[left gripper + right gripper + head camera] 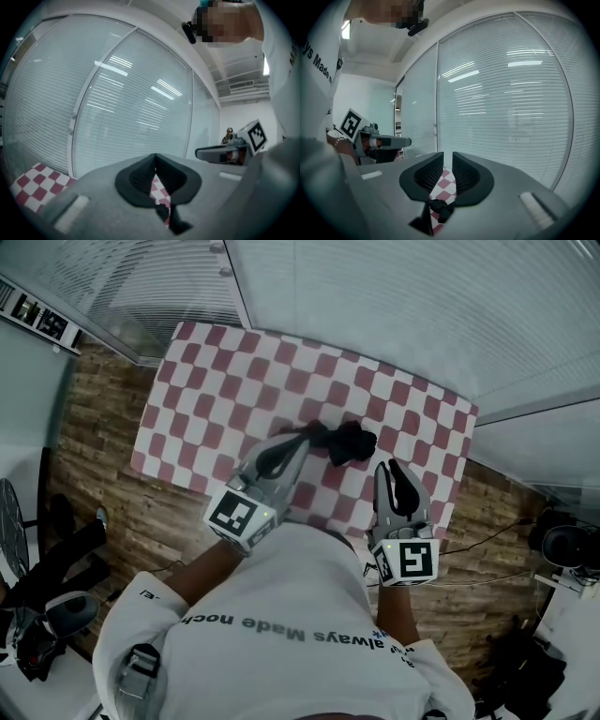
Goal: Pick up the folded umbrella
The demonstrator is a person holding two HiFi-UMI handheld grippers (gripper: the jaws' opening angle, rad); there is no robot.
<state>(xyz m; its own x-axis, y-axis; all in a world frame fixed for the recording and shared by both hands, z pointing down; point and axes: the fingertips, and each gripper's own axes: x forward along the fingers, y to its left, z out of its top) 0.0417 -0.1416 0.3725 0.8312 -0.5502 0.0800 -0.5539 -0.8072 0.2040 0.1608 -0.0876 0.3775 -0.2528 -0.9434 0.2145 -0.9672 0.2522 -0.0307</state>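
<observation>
Person's torso point(281, 615): stands at the near edge of the table, so both tools come at the work from the near side.
Right gripper point(392, 470): near right, over the near part of the cloth. Jaws parted by a narrow slit with nothing between them. Judged staged for an approach, not gripping.
Left gripper point(300, 442): near left, angled toward the far right. Jaws clenched tip to tip and empty. Its tip is just beside the umbrella's left end, but contact cannot be confirmed.
Folded umbrella point(342, 442): black, lying flat on the cloth right of centre, between the two tools' lines of reach. Not lifted.
Checked tablecloth point(225, 381): bare on all sides of the umbrella, leaving free room left and far. The near edge lies close under the tools.
Wooden floor point(103, 474): open to the left of the table, with dark gear further out.
Blinded glass wall point(422, 306): runs close behind the far edge and limits any far-side swing. Judged best lifted upward and toward the person.
</observation>
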